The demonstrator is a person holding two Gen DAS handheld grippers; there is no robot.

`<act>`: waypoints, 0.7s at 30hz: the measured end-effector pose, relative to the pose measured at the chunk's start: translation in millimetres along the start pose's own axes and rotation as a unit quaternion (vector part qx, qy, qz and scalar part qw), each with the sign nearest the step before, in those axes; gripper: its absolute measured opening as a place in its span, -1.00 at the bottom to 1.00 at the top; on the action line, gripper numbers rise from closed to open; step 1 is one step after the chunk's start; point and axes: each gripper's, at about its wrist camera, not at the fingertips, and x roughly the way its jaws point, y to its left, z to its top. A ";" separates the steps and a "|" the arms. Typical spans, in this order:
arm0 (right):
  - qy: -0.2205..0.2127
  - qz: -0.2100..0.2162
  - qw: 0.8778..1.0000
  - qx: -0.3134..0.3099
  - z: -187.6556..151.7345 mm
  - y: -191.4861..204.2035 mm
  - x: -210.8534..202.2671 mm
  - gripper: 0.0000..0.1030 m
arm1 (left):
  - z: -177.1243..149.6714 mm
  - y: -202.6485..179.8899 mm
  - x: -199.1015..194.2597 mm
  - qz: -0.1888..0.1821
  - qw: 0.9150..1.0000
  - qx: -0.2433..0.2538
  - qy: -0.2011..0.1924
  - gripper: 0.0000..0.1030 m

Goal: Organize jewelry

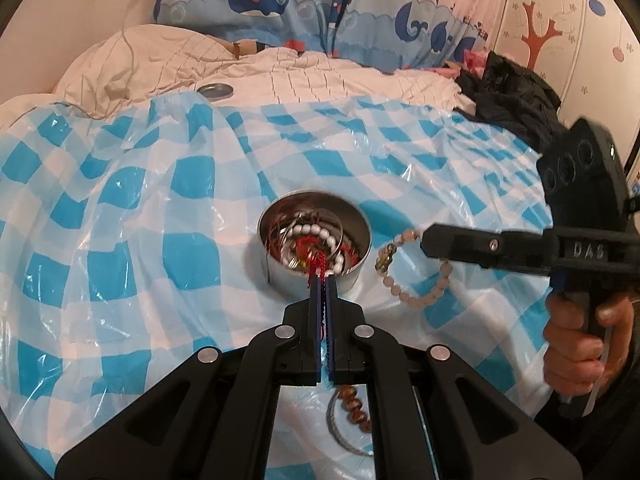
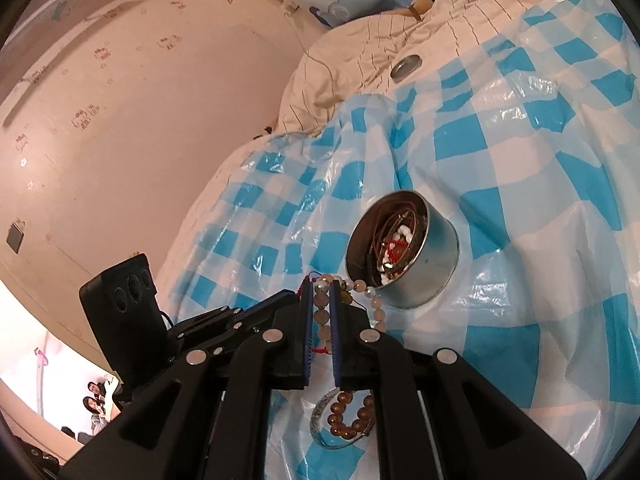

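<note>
Holding jewelry (image 1: 316,246), round tin (image 1: 352,280) unlidded.

We see a blue-checked plastic sheet (image 1: 168,184) spread over a bed with a cream quilt (image 1: 168,64). Behind it we note a whale-print curtain (image 1: 304,0); black clothing (image 1: 516,96) lies at the right.

The brown bracelet (image 1: 354,402) and silver bangle (image 1: 340,432) lie partly hidden behind the left gripper's (image 1: 321,280) arms. The tin's (image 2: 424,276) tangled contents cannot be sorted out. The hand (image 1: 580,344) is cut off at the right edge.
</note>
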 end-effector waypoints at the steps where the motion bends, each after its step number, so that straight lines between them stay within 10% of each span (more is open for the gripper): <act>1: -0.003 0.000 1.000 0.002 0.9 -0.8 -1.1 -0.83 | 2.7 -0.3 -0.7 -0.002 1.000 -0.002 -0.003 -0.97; 10: -0.017 -0.002 1.000 0.021 6.5 -10.7 -8.7 -0.83 | 47.8 -1.7 12.5 -0.041 0.996 -0.050 -0.066 -0.97; 14: -0.018 -0.007 1.000 0.020 8.4 -12.1 -8.0 -0.83 | 46.2 16.7 55.4 -0.003 0.995 -0.102 -0.010 -0.88; 21: -0.040 -0.042 0.998 -0.017 16.7 2.9 -3.0 -0.83 | 30.4 48.4 40.0 0.028 0.987 -0.159 -0.014 -0.13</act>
